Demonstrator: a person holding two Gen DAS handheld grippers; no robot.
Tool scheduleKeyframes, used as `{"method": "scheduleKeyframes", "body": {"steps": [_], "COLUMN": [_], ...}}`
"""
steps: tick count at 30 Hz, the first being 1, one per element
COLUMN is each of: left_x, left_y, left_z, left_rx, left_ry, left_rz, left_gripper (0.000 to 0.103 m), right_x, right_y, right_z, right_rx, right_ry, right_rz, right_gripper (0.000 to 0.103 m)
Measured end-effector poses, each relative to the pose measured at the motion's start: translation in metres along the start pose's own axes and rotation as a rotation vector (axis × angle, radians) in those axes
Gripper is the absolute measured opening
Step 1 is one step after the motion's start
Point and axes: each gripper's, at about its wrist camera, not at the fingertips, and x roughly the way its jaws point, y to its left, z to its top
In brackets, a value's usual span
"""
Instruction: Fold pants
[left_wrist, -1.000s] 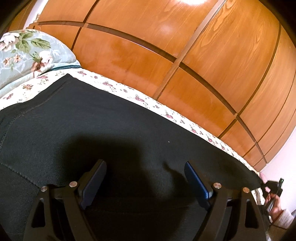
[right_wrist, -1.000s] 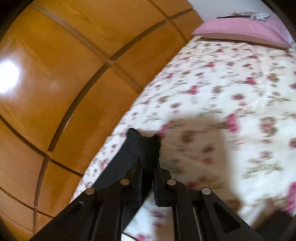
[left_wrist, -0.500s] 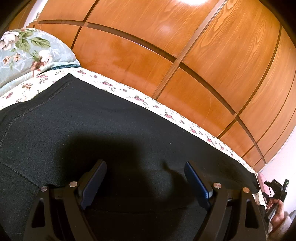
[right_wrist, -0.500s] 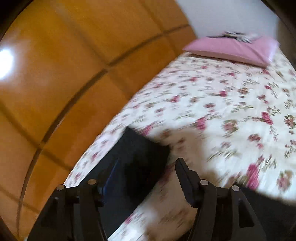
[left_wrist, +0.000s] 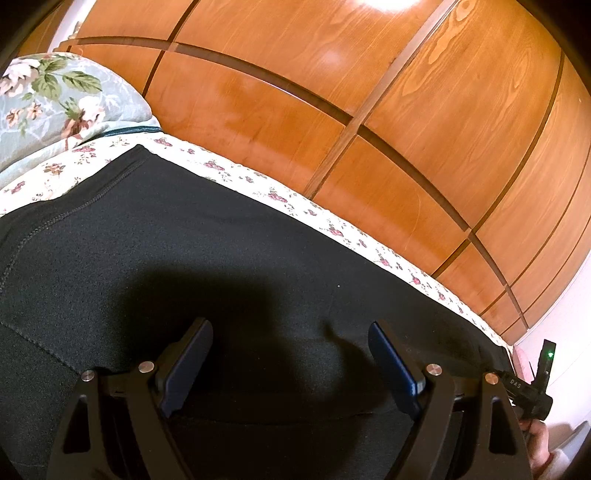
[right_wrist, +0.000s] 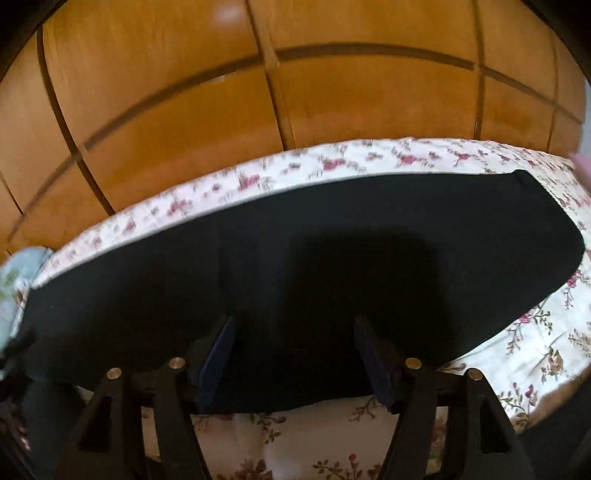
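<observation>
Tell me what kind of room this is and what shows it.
Most likely a bedroom. Black pants lie spread on a bed with a floral sheet, a leaf-patterned pillow sits at one end, and a panelled wooden wardrobe stands right behind the bed.

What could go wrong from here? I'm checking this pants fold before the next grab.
1. The black pants lie close to the far edge of the floral bedsheet; a pull that way could slide them off.
2. The right gripper, jaws opening with nothing between them, may pinch the sheet along with the near hem.
3. The left gripper, open over thick dark cloth, could grab too few layers.
</observation>
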Motion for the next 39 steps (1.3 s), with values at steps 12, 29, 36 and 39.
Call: {"method": "scheduleKeyframes", "body": {"steps": [12, 29, 36, 39], "left_x": [-0.015, 0.05, 0.061, 0.063], "left_y": [-0.001, 0.103, 0.097, 0.099], "left_z": [0.05, 0.146, 0.134, 0.137], "left_rx": [0.016, -0.097, -0.028, -0.016], "left_ry": [0.025, 0.091, 0.087, 0.098], "left_rz": [0.011, 0.32, 0.379, 0.421], "left_gripper": [0.087, 0.086, 0.082, 0.026], "right_x": [0.002, -0.002, -0.001, -0.001], "right_y": [0.011, 0.007, 0.009, 0.009], "right_z": [0.001, 0.002, 0.001, 0.001], "right_rx": [-0.083, -0.047, -0.044, -0.049], "right_ry": [0.013, -0.012, -0.015, -0.014], "right_rz": [-0.041, 0.009, 0.008, 0.001], "right_gripper": [0.083, 0.086, 0.086, 0.086]}}
